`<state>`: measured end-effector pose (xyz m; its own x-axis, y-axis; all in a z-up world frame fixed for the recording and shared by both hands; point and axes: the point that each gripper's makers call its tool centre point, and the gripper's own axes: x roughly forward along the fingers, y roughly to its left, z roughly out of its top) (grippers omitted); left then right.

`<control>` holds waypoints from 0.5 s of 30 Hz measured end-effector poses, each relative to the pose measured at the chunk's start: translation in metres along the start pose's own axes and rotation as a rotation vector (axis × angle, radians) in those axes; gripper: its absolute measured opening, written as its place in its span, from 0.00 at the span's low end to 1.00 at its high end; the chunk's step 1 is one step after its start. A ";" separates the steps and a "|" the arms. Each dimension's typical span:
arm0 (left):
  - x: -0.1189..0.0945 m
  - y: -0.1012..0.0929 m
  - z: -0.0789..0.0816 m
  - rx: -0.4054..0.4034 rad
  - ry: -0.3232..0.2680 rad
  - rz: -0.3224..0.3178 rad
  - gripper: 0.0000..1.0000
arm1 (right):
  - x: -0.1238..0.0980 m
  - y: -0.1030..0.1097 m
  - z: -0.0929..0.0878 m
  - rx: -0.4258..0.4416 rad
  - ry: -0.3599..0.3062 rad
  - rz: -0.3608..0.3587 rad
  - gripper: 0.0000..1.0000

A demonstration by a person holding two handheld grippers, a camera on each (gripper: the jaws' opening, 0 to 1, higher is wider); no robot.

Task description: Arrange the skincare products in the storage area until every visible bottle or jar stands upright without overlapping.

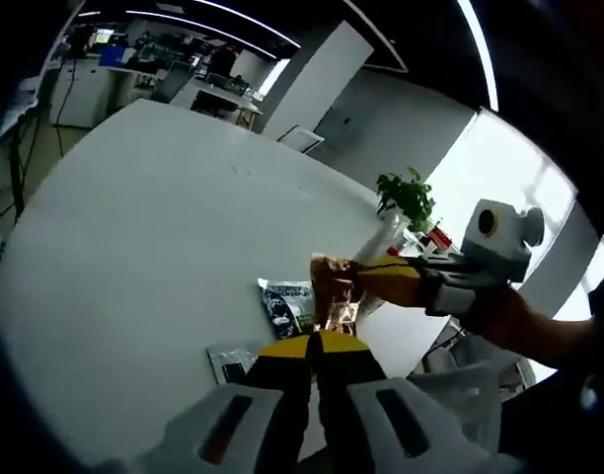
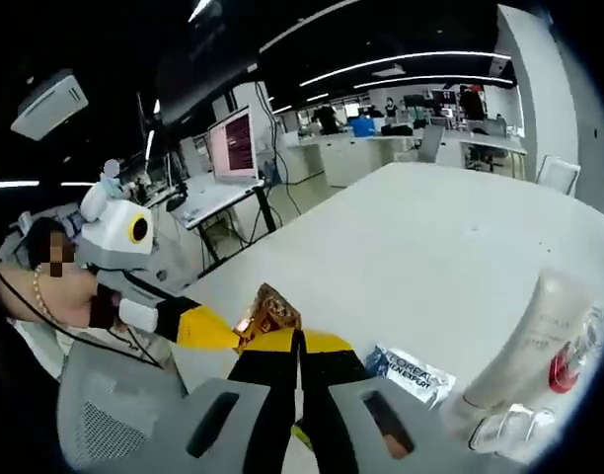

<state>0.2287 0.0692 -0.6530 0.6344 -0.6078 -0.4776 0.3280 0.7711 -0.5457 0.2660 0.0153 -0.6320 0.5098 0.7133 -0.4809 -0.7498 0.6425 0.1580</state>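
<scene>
Both claws, left claw (image 1: 317, 348) & right claw (image 2: 298, 343), are clamping together on one bronze foil sachet (image 2: 267, 308) above the table (image 1: 144, 227); tube (image 2: 534, 331) is leaning, sachets (image 1: 287, 301) lying flat; task looking barely begun, prob most uprighting left.

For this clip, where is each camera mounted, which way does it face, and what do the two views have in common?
Left gripper view: rides the left gripper, facing across the white table toward a potted green plant; the right gripper enters from the right, sleeve behind.
Right gripper view: rides the right gripper, facing the office desks; the left gripper and a person show at left, white tube at right.
Shared: both grippers meeting at a shiny brown packet, and a dark printed sachet.
</scene>
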 end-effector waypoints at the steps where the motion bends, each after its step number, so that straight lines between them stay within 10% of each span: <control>1: 0.000 0.002 0.000 0.001 0.003 0.009 0.01 | 0.006 -0.001 -0.003 -0.019 0.011 -0.010 0.01; 15: 0.018 0.033 -0.007 -0.020 0.036 0.066 0.01 | 0.044 -0.013 -0.027 -0.118 0.083 -0.054 0.01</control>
<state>0.2456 0.0829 -0.6848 0.6284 -0.5625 -0.5373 0.2722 0.8061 -0.5255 0.2866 0.0306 -0.6782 0.5177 0.6499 -0.5564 -0.7691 0.6384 0.0301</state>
